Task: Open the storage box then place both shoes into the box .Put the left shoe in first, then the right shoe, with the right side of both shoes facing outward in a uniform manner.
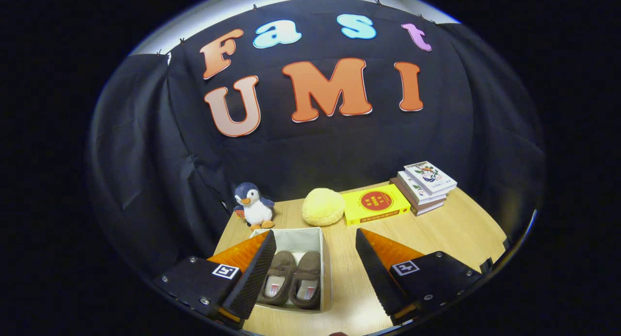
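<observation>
Between spread gripper (pixel 315 265) fingers: shoes (pixel 291 283) in box (pixel 324 258)

Two brown shoes (pixel 291 278) with pale insoles lie in a white storage box (pixel 310 240) on the light wood-grain bench (pixel 451 229), by a navy-and-white penguin toy (pixel 253 206) with orange beak and feet, a pale yellow plush (pixel 323 206), a yellow book (pixel 376 204) bearing a red disc, and books (pixel 426 186) with patterned white covers.

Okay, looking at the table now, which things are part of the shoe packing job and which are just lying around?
Job: storage box, open; two brown shoes side by side inside it; gripper, fingers open above the box.
Lying about: penguin toy, yellow plush, yellow book, book stack.
</observation>
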`<state>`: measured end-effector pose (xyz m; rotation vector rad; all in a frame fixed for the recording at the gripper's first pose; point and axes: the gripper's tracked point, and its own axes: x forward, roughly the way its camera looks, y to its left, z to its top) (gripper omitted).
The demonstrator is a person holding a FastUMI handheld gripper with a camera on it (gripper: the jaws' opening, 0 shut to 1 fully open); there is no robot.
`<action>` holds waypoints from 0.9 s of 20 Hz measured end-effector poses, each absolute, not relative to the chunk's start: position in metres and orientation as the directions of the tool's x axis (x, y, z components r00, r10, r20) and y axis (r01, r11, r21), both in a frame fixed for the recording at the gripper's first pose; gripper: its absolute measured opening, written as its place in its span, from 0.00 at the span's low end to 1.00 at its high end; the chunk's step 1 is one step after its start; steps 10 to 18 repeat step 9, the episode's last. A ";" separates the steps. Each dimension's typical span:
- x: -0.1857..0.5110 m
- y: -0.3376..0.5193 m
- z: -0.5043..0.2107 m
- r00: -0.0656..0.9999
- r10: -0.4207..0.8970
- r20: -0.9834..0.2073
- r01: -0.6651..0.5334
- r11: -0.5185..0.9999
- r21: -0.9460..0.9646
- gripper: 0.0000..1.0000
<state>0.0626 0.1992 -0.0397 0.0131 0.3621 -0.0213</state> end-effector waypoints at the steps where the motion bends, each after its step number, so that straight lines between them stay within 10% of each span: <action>1: 0.060 0.198 -0.034 0.941 -0.017 -0.337 0.018 1.000 0.001 0.98; 18: 0.041 0.199 -0.024 0.953 0.018 -0.304 -0.010 1.000 0.027 0.98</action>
